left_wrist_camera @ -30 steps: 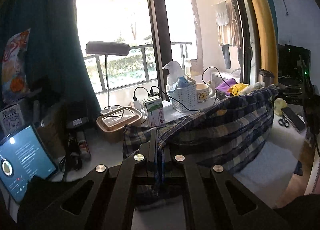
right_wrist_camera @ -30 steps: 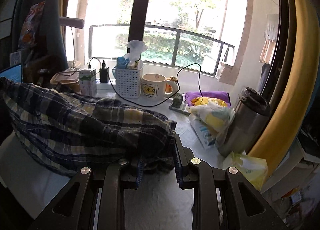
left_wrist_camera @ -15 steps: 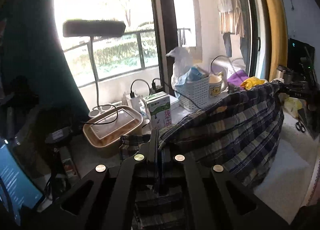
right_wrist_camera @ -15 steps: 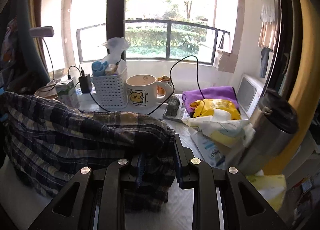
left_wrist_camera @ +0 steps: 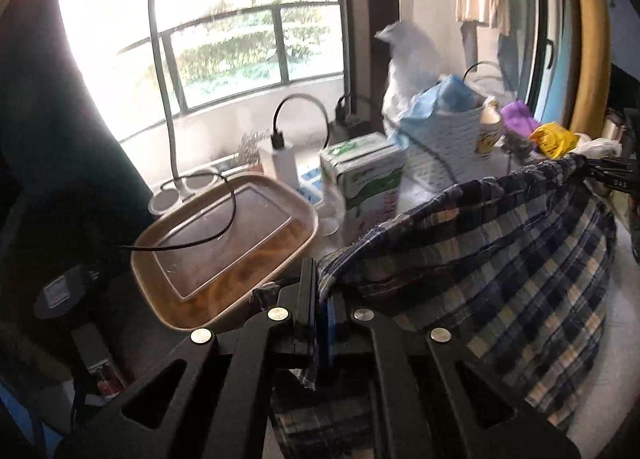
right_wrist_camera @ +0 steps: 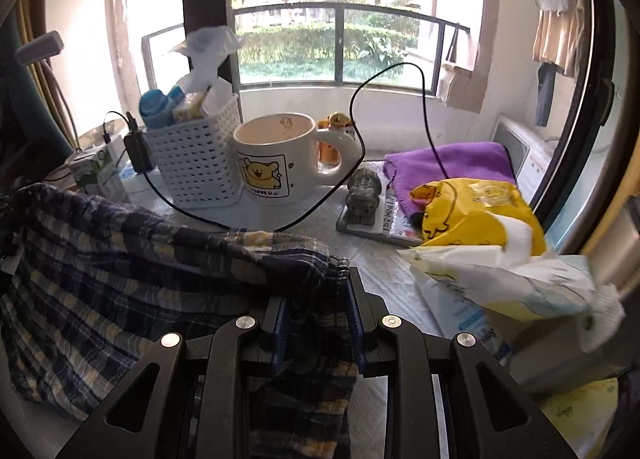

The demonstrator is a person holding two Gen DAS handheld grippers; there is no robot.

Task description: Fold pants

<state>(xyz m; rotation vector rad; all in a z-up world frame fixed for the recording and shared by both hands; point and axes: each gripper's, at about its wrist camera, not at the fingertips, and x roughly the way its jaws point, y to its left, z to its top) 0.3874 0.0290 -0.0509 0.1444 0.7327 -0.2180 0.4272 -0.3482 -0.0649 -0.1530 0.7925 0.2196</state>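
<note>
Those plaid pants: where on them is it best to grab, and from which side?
Best at the two ends of the top edge, as here. The left tool pinches one end of the plaid pants, the right tool the bunched other end, each coming from the near side. Held so, the cloth hangs flat between them, ready to fold.

Pants [left_wrist_camera: 500, 259]: navy/cream/yellow plaid, lifted and bunched, sagging across right half of left-wrist frame. In right-wrist frame they [right_wrist_camera: 120, 279] fill lower left, gathered waistband edge at centre, fabric hanging down toward bottom centre.
</note>
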